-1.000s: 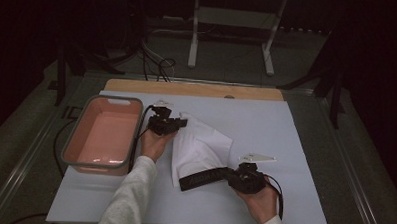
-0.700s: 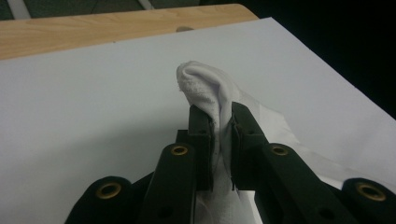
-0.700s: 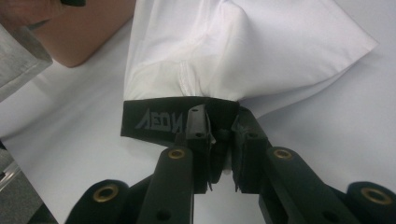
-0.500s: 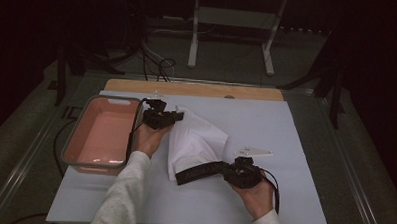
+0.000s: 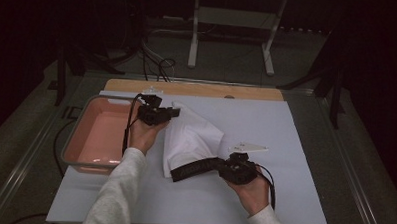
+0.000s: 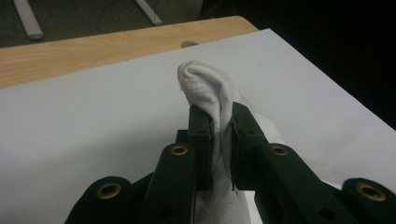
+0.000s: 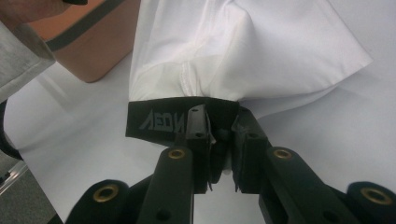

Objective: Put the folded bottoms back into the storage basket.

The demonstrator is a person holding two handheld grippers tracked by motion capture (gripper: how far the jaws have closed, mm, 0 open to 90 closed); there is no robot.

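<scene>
Both claws are clamped on one white fabric garment with a black elastic waistband (image 5: 193, 142). It hangs between them just above the white sheet covering the counter (image 5: 296, 125). The left claw (image 6: 220, 122) pinches a bunched white fold at the far end, cloth squeezed between its jaws. The right claw (image 7: 219, 128) grips the black waistband (image 7: 159, 122), jaws closed on the band's edge beside the grey lettering.

Step in hand, as judged: lifting and spreading the garment between two held points, probably to fold it or move it to the tray.

To do it well:
- keep both grips firm; the left pinch holds only a small tuck and could slip;
- raise both hands evenly so the cloth hangs flat, not twisted;
- draw the hands apart until slack goes, no further;
- keep the hanging edge clear of the tray rim.

Count: one garment; one shallow pink tray with grey rim (image 5: 80, 133), to the left of the garment; two claws; one white sheet; one wooden strip (image 5: 197, 89) along the far counter edge.
</scene>
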